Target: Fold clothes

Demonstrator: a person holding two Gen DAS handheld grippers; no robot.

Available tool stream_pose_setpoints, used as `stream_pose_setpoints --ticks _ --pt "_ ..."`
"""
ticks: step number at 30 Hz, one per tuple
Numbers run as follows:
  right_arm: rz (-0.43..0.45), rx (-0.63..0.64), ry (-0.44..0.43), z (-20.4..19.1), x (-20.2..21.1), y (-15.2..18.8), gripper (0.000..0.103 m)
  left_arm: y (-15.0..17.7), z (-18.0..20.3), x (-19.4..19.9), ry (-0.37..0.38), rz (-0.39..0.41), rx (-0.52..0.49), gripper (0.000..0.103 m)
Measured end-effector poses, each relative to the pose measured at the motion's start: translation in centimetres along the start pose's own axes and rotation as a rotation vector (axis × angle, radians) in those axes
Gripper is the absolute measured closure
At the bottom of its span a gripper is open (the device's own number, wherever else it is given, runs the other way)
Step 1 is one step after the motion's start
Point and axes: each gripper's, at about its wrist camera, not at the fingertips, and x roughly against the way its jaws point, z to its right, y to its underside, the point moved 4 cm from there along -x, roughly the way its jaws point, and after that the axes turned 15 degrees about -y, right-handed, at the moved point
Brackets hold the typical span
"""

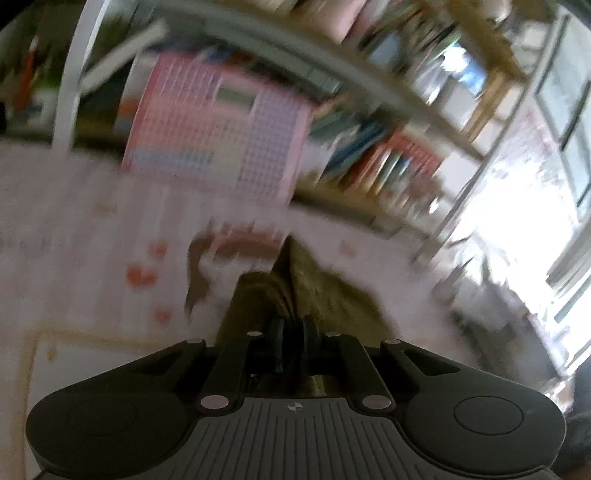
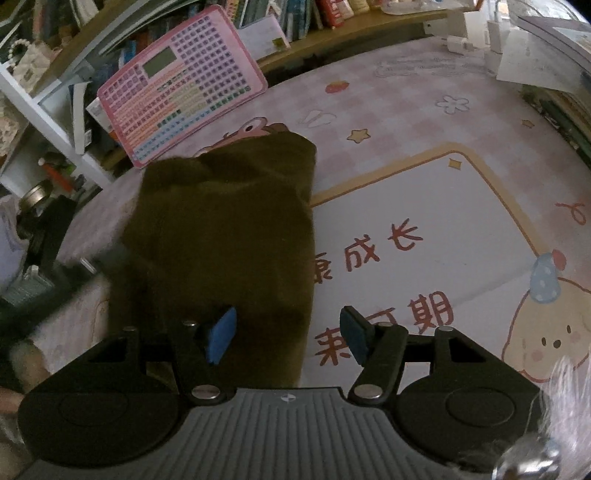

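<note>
Garment: a dark olive-brown cloth (image 2: 225, 236) lies on the desk, left of the white panel of the mat; from the right wrist view it runs as a long folded strip away from the camera, its far end near the pink chart.
Garment, left view: the same olive cloth (image 1: 314, 291) rises bunched and creased straight out of the left tool's jaws; this picture is heavily blurred.
Left gripper (image 1: 291, 332): jaws pressed close together with the cloth pinched between them.
Right gripper (image 2: 288, 332): jaws spread wide, blue pads (image 2: 221, 334) showing, nothing between them but the garment's near edge below; whether a pad touches the cloth cannot be told.
Desk: covered by a pink checked mat (image 2: 406, 110) printed with a strawberry, flowers, stars, red characters and a cartoon puppy (image 2: 546, 336).
Pink chart (image 2: 181, 83): a grid-printed board leaning at the back of the desk against the shelves.
Shelves: rows of books (image 2: 295, 14) behind the chart; a white shelf frame (image 2: 44, 114) at the left with small clutter.
Window (image 1: 517, 206): bright glare at the right of the left view.
</note>
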Motion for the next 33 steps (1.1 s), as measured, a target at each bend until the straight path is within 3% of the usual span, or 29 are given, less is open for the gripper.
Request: stream_pose_setpoints --ticks 3,7,9,10,11,13,18,21,23,24,26,27,28,31,33 --pt "-0.013 -0.001 -0.012 0.0 -0.4 0.1 0.042 0.9 -0.6 -2.2 -0.064 -0.076 -0.035 0.093" --pt "-0.033 -0.011 -0.028 0.2 -0.8 0.1 0.04 2.4 -1.5 -3.9 -0.066 -0.121 -0.029 0.083" --pt "-0.029 -0.01 -0.029 0.2 -0.7 0.1 0.04 1.9 -1.9 -3.0 -0.034 -0.098 0.005 0.063" --pt "-0.026 -0.018 -0.038 0.3 -0.7 0.0 0.04 1.6 -2.2 -2.5 -0.018 -0.084 0.02 0.035" --pt "-0.023 -0.027 -0.047 0.5 -0.7 0.0 0.04 1.4 -2.3 -2.2 -0.022 -0.071 0.022 0.017" --pt "-0.019 -0.072 -0.084 0.8 -0.7 -0.1 0.04 1.4 -2.7 -2.6 -0.051 -0.083 0.008 0.017" --pt "-0.021 -0.214 -0.166 1.9 -1.6 -0.5 0.039 2.8 -2.8 -4.5 -0.047 -0.223 0.025 0.021" --pt "-0.024 -0.271 -0.186 2.2 -2.2 -0.6 0.038 3.8 -2.3 -4.8 -0.057 -0.272 0.037 0.035" --pt "-0.013 -0.225 -0.174 1.8 -1.8 -0.8 0.038 4.2 -2.1 -4.5 -0.064 -0.276 0.055 0.056" --pt "-0.007 -0.202 -0.169 1.6 -1.6 -0.9 0.038 4.2 -2.1 -4.2 -0.063 -0.283 0.071 0.06" --pt "0.003 -0.156 -0.158 1.2 -1.2 -1.1 0.054 4.2 -2.0 -3.5 -0.037 -0.304 0.109 0.07" --pt "0.009 -0.133 -0.152 1.0 -1.0 -1.2 0.07 4.1 -1.8 -3.0 -0.02 -0.308 0.123 0.072" --pt "0.014 -0.11 -0.146 0.8 -0.7 -1.3 0.079 4.1 -1.6 -2.5 -0.004 -0.304 0.134 0.074" --pt "0.03 -0.04 -0.129 0.2 -0.1 -1.6 0.084 4.3 -0.5 -0.5 0.042 -0.277 0.159 0.075" --pt "0.035 0.04 -0.115 -0.5 0.9 -1.4 0.085 4.9 -0.5 -0.5 0.034 -0.285 0.164 0.074"
